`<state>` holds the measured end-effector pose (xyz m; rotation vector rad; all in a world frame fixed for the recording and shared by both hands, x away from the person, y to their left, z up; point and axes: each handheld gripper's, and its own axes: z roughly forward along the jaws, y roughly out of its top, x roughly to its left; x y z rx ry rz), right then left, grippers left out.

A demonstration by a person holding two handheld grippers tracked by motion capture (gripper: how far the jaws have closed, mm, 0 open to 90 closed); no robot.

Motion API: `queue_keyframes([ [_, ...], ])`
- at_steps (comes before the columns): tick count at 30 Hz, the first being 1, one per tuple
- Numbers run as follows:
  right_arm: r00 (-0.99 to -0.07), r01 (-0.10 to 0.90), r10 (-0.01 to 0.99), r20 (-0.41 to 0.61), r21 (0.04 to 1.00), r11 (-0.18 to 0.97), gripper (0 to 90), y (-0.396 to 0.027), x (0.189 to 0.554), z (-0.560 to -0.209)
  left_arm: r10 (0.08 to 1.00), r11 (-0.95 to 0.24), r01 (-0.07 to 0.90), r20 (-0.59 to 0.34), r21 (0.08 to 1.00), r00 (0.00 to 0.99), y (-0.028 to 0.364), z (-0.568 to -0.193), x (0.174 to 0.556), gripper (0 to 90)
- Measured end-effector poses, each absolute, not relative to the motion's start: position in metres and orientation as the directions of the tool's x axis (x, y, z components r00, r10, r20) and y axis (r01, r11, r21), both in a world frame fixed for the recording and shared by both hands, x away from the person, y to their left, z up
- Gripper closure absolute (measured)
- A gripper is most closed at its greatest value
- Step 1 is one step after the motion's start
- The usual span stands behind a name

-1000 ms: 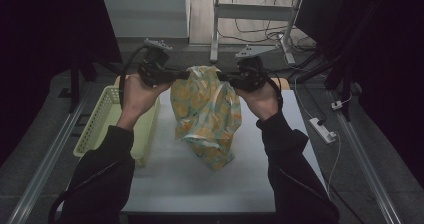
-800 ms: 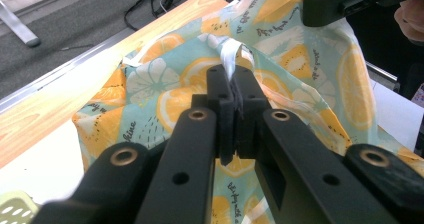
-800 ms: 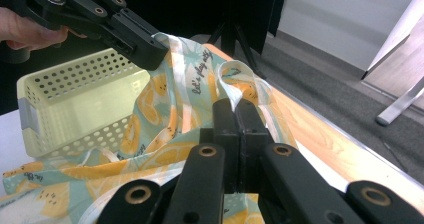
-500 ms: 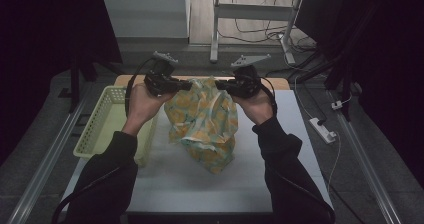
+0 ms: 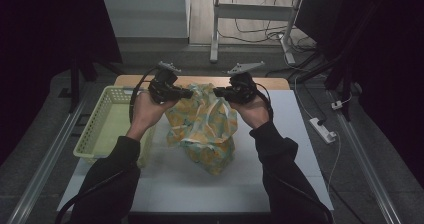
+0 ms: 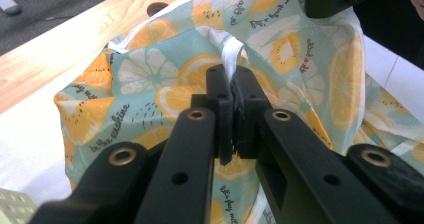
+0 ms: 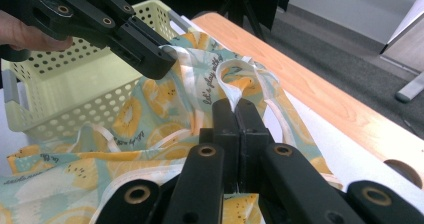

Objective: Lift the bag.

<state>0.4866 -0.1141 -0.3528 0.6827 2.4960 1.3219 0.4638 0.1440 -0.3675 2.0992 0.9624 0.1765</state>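
Observation:
A teal cloth with an orange-slice print (image 5: 205, 126) hangs between both grippers above the white table (image 5: 295, 149), its lower end resting on the surface. My left gripper (image 5: 189, 92) is shut on the cloth's upper left edge, the white hem (image 6: 233, 54) pinched between its jaws. My right gripper (image 5: 217, 91) is shut on the upper right edge, gripping a white strap (image 7: 231, 86). The two grippers face each other a short gap apart. In the right gripper view the left gripper (image 7: 160, 59) holds the cloth (image 7: 150, 109) from the upper left.
A pale yellow-green perforated basket (image 5: 107, 121) stands at the table's left side, next to the cloth. A wooden strip (image 5: 272, 82) runs along the table's far edge. A power strip (image 5: 324, 130) and cable lie on the floor to the right.
Both grippers have come closer together and slightly toward the far edge. The cloth between them has bunched up and its lower end has drawn away from the table's near edge.

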Motion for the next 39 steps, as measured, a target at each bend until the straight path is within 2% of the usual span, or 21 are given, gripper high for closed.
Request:
queue_keyframes([
  [6, -0.865, 0.305, 0.501, 0.027, 0.821, 0.482, 85.9, -0.113, 0.488, -0.357, 0.682, -0.375, 0.577, -0.206, 0.726, 0.702, 0.143, -0.37, 0.465, 81.8],
  [14, -0.864, 0.294, 0.502, 0.032, 0.841, 0.453, 70.3, -0.115, 0.483, -0.347, 0.678, -0.378, 0.518, -0.152, 0.767, 0.72, 0.146, -0.359, 0.457, 56.3],
  [20, -0.865, 0.287, 0.5, 0.032, 0.849, 0.443, 59.3, -0.116, 0.479, -0.342, 0.679, -0.378, 0.499, -0.133, 0.78, 0.722, 0.148, -0.355, 0.449, 43.1],
  [28, -0.868, 0.278, 0.495, 0.03, 0.856, 0.436, 49.4, -0.119, 0.472, -0.338, 0.682, -0.378, 0.483, -0.115, 0.79, 0.723, 0.15, -0.353, 0.436, 24.8],
  [39, -0.871, 0.279, 0.489, 0.043, 0.864, 0.42, 35.6, -0.127, 0.463, -0.343, 0.66, -0.346, 0.489, -0.163, 0.8, 0.734, 0.158, -0.361, 0.421, 14.0],
])
